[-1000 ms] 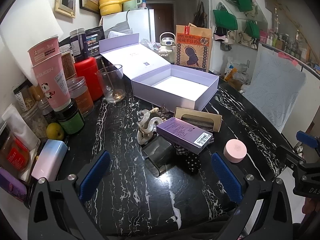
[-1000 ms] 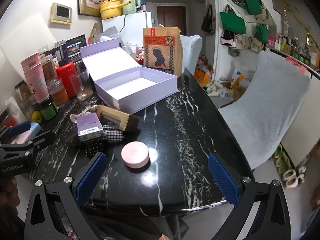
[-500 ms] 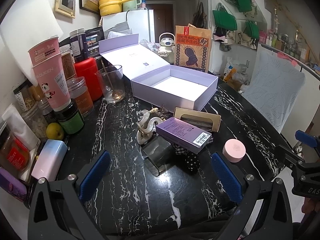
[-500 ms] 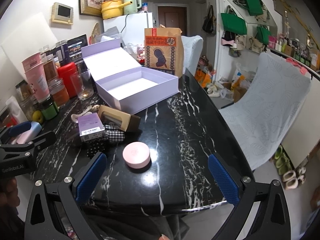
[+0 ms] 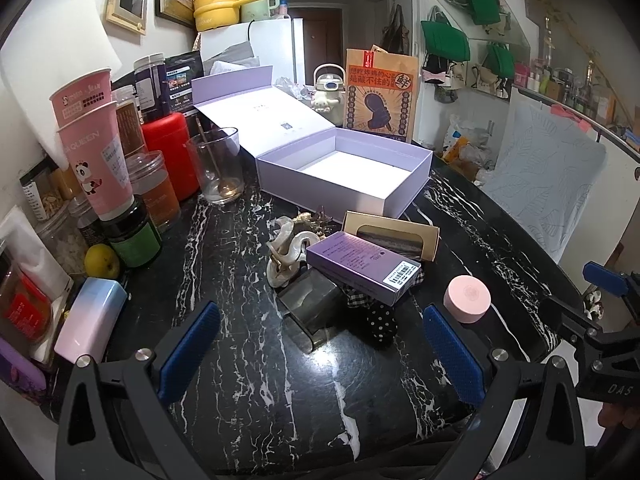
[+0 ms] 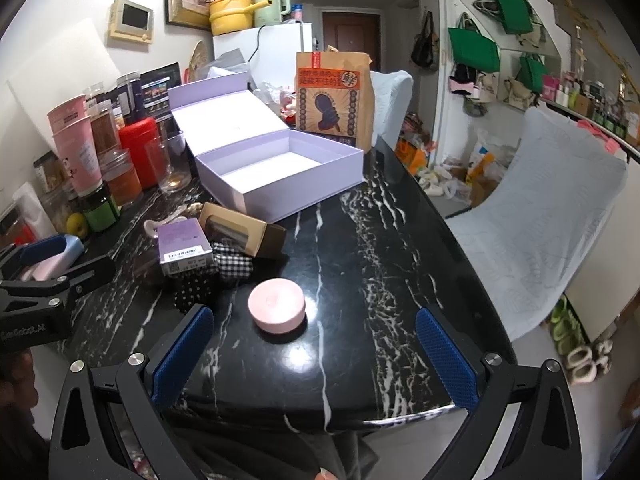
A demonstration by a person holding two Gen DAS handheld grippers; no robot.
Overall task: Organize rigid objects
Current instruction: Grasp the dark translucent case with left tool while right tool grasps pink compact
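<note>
An open lilac gift box [image 5: 344, 174] [image 6: 280, 172] stands empty on the black marble table [image 5: 248, 360]. In front of it lie a purple carton [image 5: 362, 266] [image 6: 184, 246], a tan windowed box [image 5: 394, 234] [image 6: 242, 230], a shell-like ornament [image 5: 290, 250], a dark clear block [image 5: 312, 306], patterned cloth [image 6: 224, 270] and a round pink tin [image 5: 466, 298] [image 6: 277, 305]. My left gripper [image 5: 320, 354] is open and empty, short of the pile. My right gripper [image 6: 316, 356] is open and empty, just short of the pink tin.
Cups, jars, a red canister [image 5: 170, 148] and a drinking glass [image 5: 216, 168] crowd the table's left side. A printed paper bag [image 6: 332, 100] stands behind the lilac box. A covered chair [image 6: 552, 216] sits off the right edge.
The right gripper has edged forward and left, so the pink tin sits closer to it. The left gripper has barely moved.
</note>
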